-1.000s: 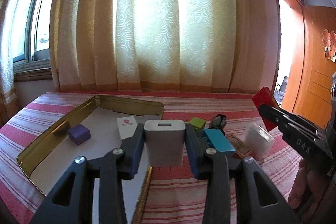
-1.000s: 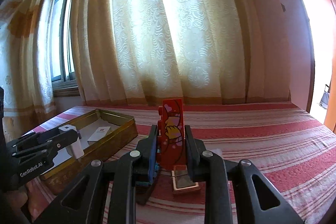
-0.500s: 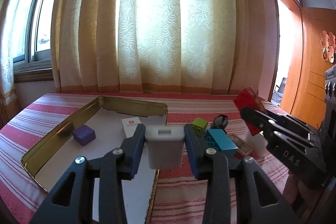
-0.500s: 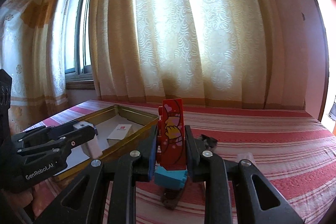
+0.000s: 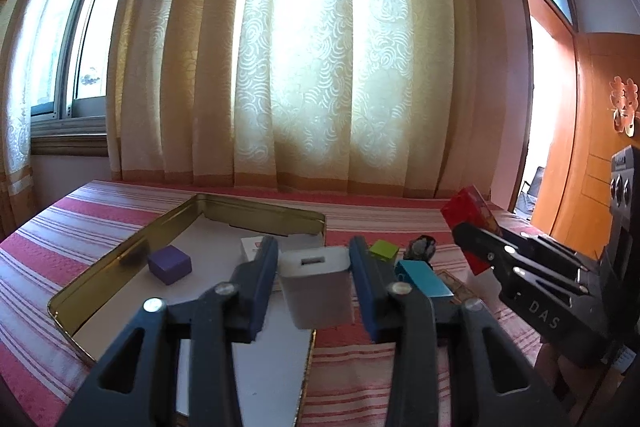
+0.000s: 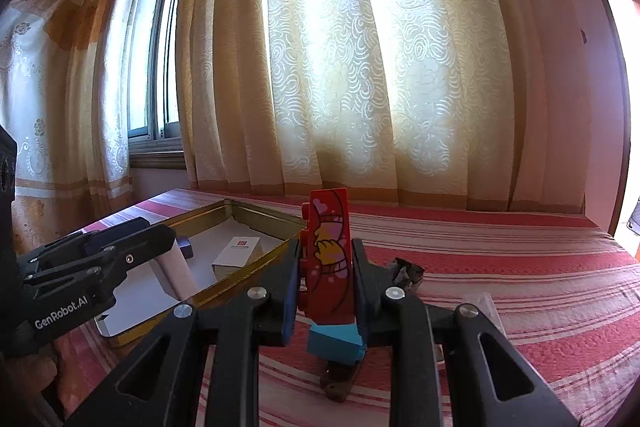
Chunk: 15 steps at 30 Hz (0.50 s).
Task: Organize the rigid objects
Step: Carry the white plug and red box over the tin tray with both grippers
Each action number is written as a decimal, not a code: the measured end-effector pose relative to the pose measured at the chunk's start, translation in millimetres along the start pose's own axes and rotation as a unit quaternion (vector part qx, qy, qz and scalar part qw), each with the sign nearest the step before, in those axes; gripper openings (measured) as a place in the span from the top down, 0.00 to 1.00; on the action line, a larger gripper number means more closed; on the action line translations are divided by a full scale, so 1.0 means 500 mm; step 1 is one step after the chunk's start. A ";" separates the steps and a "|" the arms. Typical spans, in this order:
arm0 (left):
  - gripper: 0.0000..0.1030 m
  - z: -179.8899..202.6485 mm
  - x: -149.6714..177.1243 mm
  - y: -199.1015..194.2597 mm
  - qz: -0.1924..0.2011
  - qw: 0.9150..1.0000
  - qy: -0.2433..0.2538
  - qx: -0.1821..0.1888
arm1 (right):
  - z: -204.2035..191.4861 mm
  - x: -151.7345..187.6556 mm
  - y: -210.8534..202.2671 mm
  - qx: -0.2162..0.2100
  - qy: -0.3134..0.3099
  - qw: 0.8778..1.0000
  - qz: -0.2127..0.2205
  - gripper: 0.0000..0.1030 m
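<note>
My left gripper point(image 5: 314, 287) is shut on a white charger block point(image 5: 316, 285) and holds it above the right edge of the gold tin tray point(image 5: 120, 251). The tray holds a purple cube point(image 5: 169, 264) and a white box with a red mark point(image 5: 252, 247). My right gripper point(image 6: 326, 281) is shut on a red patterned box point(image 6: 329, 259) and holds it upright above a blue box point(image 6: 336, 341). The right gripper also shows in the left wrist view point(image 5: 480, 247), to the right. The left gripper shows in the right wrist view point(image 6: 160, 239), over the tray point(image 6: 240, 271).
On the red striped cloth point(image 5: 352, 379) right of the tray lie a green cube point(image 5: 384, 250), a blue box point(image 5: 424, 281), a dark crumpled object point(image 5: 422, 247) and a small brown box point(image 6: 338, 377). A clear plastic box point(image 6: 486, 307) lies at the right. Curtains hang behind.
Both grippers have risen a little and moved left with their loads. The red box has come nearer the tray, now over the blue box.
</note>
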<state>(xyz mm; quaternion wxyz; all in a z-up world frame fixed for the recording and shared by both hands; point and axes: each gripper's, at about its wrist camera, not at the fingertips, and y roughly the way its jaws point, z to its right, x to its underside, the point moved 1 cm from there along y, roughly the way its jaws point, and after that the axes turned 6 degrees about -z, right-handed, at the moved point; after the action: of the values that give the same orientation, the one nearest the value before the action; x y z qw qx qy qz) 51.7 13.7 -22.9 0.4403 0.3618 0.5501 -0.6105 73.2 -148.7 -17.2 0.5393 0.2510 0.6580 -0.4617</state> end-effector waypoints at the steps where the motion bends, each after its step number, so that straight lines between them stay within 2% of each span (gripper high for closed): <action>1: 0.98 0.000 0.000 0.001 -0.002 1.000 0.002 -0.002 | -0.003 0.000 -0.001 -0.002 -0.001 1.000 0.000 0.76; 5: 0.98 0.001 -0.001 0.007 -0.015 1.000 0.006 0.007 | -0.010 0.000 0.000 -0.005 -0.006 1.000 0.000 0.76; 9: 0.98 -0.008 -0.001 0.008 -0.019 1.000 -0.002 -0.008 | -0.013 0.001 0.001 -0.004 -0.006 1.000 -0.001 0.76; 15: 0.95 -0.069 -0.001 0.025 -0.049 0.997 -0.064 -0.019 | -0.014 0.001 0.000 -0.006 -0.007 1.000 -0.002 0.76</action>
<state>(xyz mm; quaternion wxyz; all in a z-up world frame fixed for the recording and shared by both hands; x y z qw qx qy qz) 62.1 47.6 -31.5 0.4510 0.2861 0.5489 -0.6430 69.5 -142.6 -17.7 0.5444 0.2436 0.6576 -0.4602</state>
